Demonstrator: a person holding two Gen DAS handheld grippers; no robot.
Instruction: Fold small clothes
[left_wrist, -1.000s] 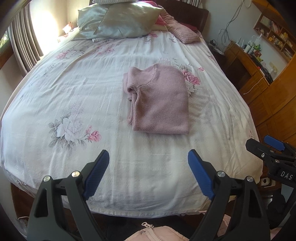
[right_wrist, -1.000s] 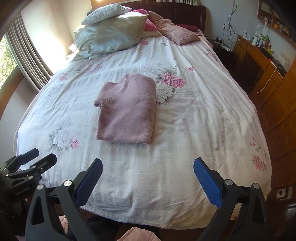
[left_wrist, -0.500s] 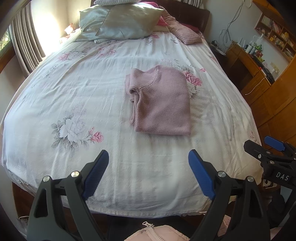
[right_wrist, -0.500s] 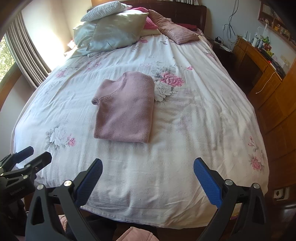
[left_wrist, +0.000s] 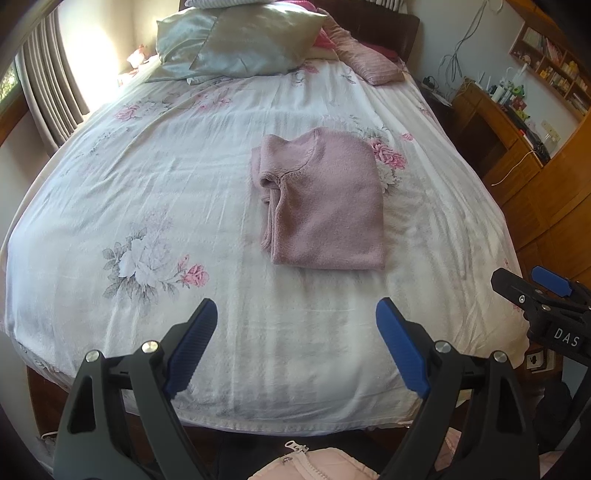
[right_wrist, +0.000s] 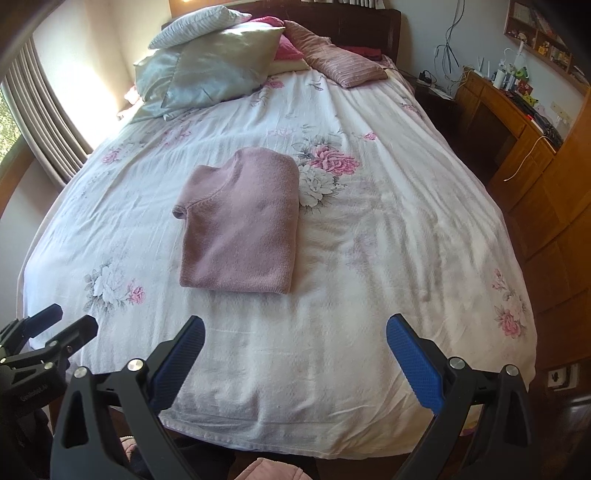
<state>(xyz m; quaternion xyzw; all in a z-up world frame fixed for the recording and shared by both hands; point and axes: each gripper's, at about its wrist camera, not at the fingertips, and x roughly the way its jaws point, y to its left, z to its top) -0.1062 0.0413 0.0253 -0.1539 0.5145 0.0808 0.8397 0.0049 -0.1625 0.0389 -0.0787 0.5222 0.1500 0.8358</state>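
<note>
The pink sweater (left_wrist: 325, 199) lies folded (neatly squared) on the bed (left_wrist: 147, 206) — both tongs, left (left_wrist: 295, 347) and right (right_wrist: 295, 362), gape apart, empty — seemingly nothing left.

Folded sweater (left_wrist: 325, 201) mid-bed (left_wrist: 147, 177), pillows (left_wrist: 243, 40) behind
</note>
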